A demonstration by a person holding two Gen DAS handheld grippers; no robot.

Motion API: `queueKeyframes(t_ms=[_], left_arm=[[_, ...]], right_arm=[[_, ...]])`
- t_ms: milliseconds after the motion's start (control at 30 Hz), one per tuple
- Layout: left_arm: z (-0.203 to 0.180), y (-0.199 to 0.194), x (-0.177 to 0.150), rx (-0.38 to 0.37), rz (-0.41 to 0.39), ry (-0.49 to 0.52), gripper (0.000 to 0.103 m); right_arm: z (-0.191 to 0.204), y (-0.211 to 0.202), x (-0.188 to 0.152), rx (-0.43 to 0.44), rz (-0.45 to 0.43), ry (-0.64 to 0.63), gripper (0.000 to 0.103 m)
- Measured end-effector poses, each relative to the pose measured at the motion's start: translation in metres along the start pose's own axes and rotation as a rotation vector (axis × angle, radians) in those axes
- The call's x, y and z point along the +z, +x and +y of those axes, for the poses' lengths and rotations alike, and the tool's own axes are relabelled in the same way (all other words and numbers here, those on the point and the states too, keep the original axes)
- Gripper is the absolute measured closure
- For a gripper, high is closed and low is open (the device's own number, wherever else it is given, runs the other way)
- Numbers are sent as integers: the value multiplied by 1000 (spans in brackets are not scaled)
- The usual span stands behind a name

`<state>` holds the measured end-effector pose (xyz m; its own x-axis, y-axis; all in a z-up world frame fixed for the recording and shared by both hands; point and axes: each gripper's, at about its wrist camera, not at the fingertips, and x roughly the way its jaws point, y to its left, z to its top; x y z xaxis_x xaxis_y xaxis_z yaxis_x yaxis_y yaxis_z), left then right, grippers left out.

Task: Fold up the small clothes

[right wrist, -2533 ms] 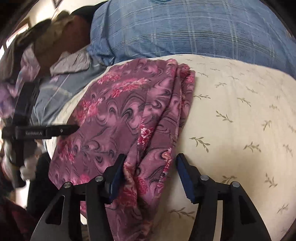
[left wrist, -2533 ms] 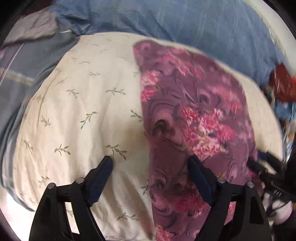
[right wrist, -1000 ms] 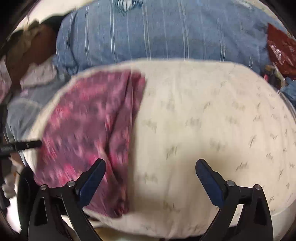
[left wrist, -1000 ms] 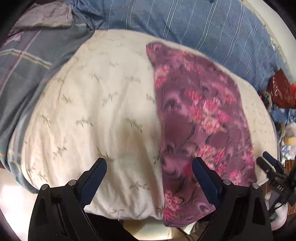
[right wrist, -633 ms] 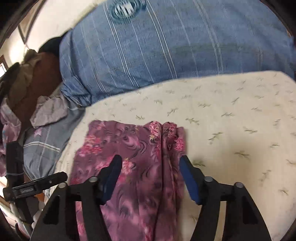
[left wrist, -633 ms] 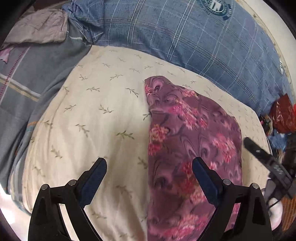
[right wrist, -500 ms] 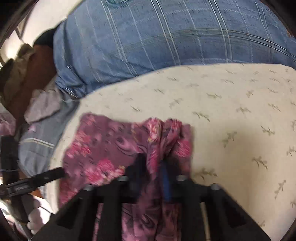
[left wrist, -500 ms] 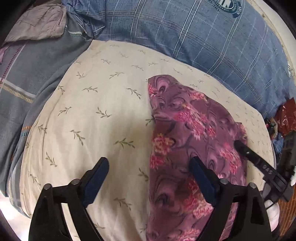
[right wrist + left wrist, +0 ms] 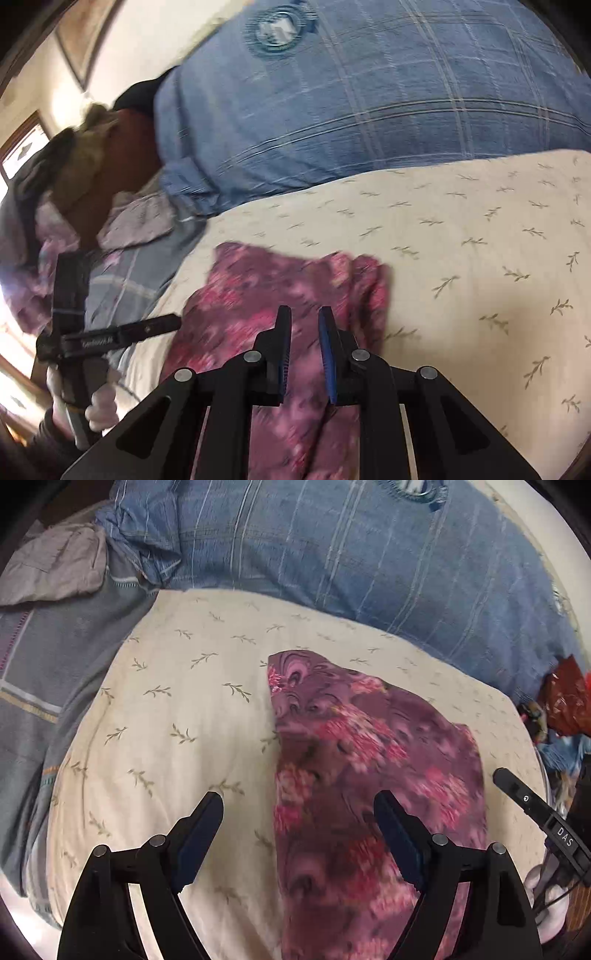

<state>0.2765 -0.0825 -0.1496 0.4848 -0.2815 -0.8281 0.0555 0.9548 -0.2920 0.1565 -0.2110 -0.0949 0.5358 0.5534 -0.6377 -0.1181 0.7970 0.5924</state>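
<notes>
Left wrist: left gripper [image 9: 297, 814] spread wide, holding nothing; purple floral garment [image 9: 369, 775] on cream pillow [image 9: 166, 720], from centre toward 5 o'clock.

Right wrist: right gripper [image 9: 304, 328] pressed nearly together, apparently pinching garment's bunched edge at 6 o'clock; blurred. Judged light, limp, wrinkle-prone; best gripped at corners or hem.

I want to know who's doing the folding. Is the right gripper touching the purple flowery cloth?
Touching. In the right wrist view the right gripper has its fingers nearly closed with a fold of the purple floral cloth pinched between them, on the cream leaf-print pillow.
</notes>
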Motion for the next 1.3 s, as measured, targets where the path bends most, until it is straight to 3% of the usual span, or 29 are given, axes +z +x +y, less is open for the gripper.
queueKeyframes(t_ms=[67, 100, 167, 267, 400, 467, 567, 767, 933, 1300], left_arm=[[-1, 2, -17, 24, 2, 13, 18], [-2, 15, -25, 39, 41, 27, 18], [-1, 28, -31, 51, 63, 18, 14], [0, 15, -28, 53, 60, 12, 18], [-3, -21, -46, 83, 8, 80, 17], [-5, -39, -65, 107, -20, 114, 17], [-7, -59, -94, 153, -54, 159, 17], [-16, -89, -133, 208, -90, 196, 17], [-26, -108, -151, 246, -122, 252, 17], [-48, -127, -170, 201, -100, 284, 17]], right_arm=[[5, 8, -15, -39, 54, -55, 79], [3, 19, -25, -93, 108, -82, 75], [2, 19, -35, -112, 71, -108, 72], [6, 4, -31, -163, 98, -99, 66], [23, -28, -49, -301, 86, -193, 23], [31, -42, -62, -343, 81, -235, 19], [26, -46, -69, -421, 103, -248, 3], [20, -64, -85, -487, 120, -134, 3], [27, -78, -98, -540, 95, -139, 3], [45, -101, -108, -552, 32, -207, 3]])
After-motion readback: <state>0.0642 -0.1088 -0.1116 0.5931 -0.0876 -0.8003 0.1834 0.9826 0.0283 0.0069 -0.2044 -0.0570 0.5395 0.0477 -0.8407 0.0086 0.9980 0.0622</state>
